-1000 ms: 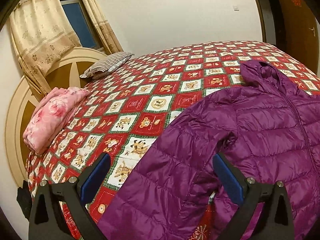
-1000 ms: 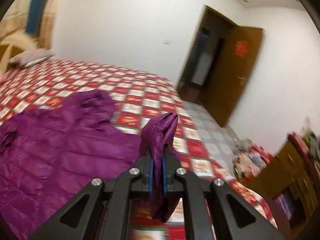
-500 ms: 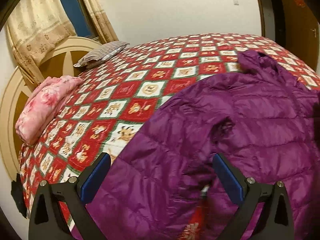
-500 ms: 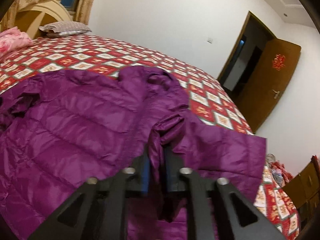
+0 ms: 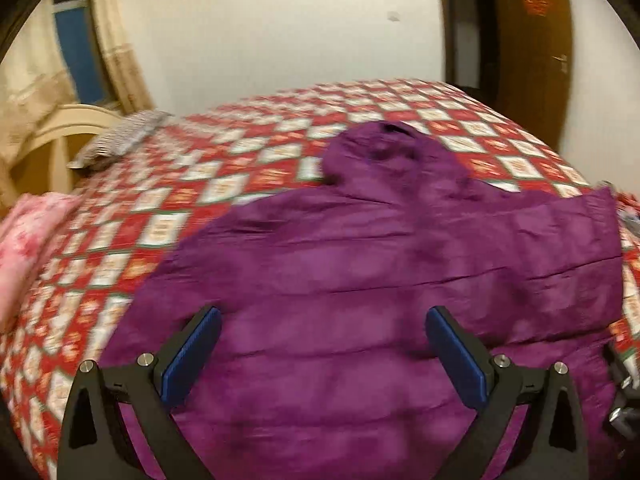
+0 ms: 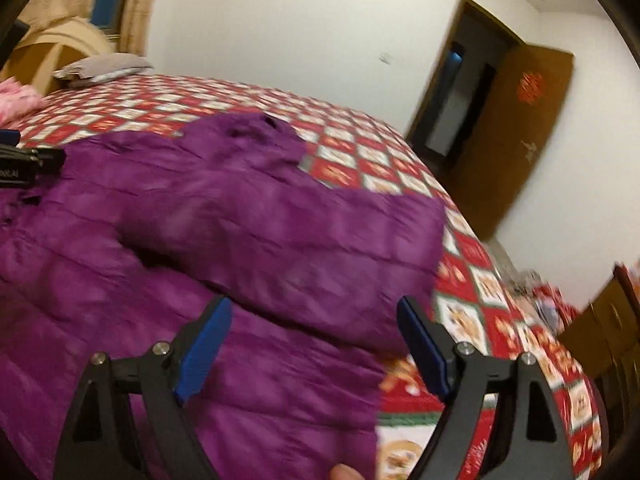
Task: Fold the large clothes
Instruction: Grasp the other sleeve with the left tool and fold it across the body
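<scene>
A white-walled bedroom, its brown door [image 6: 516, 128] ajar, is mostly filled by a bed [image 5: 248, 184] under a red-and-white patchwork cover. A purple puffer jacket [image 5: 360, 280] lies spread across the near part of the bed, hood towards the far wall. A second ago its right sleeve [image 6: 304, 248] was pinched and held up; now it lies folded in across the jacket's body, so I'd say the first fold is done. The right gripper [image 6: 316, 344] hangs just over the sleeve, jaws opening and nothing pressed between them. The left gripper [image 5: 320, 344] has swung over the jacket's middle, jaws wide and released, likely heading for the other sleeve.
</scene>
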A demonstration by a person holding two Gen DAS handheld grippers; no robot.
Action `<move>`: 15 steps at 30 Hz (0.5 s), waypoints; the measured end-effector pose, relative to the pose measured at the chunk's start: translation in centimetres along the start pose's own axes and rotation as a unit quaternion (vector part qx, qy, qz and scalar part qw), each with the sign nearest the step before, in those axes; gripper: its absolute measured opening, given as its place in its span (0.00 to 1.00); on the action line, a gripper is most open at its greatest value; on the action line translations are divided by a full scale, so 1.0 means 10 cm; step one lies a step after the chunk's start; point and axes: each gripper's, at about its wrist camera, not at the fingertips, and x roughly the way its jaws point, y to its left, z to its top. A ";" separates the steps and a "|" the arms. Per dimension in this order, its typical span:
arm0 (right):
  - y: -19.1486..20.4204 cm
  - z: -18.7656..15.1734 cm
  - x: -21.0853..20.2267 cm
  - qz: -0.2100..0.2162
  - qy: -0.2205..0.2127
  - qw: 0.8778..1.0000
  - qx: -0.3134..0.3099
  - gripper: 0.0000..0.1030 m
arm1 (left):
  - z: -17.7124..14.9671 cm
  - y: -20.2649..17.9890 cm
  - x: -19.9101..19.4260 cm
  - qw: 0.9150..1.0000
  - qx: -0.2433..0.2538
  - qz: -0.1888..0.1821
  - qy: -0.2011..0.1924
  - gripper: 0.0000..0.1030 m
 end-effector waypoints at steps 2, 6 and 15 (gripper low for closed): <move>-0.10 -0.06 0.07 0.002 0.010 1.000 0.011 0.83 | 0.07 -0.22 0.19 1.000 0.013 -0.016 0.017 0.99; -0.19 -0.15 0.12 0.002 0.016 1.000 0.008 0.85 | 0.14 -0.60 0.60 0.998 0.031 -0.037 0.040 0.97; -0.62 -0.36 0.18 -0.010 0.028 0.999 0.043 0.85 | 0.13 -0.60 0.39 0.997 0.040 -0.071 0.014 0.08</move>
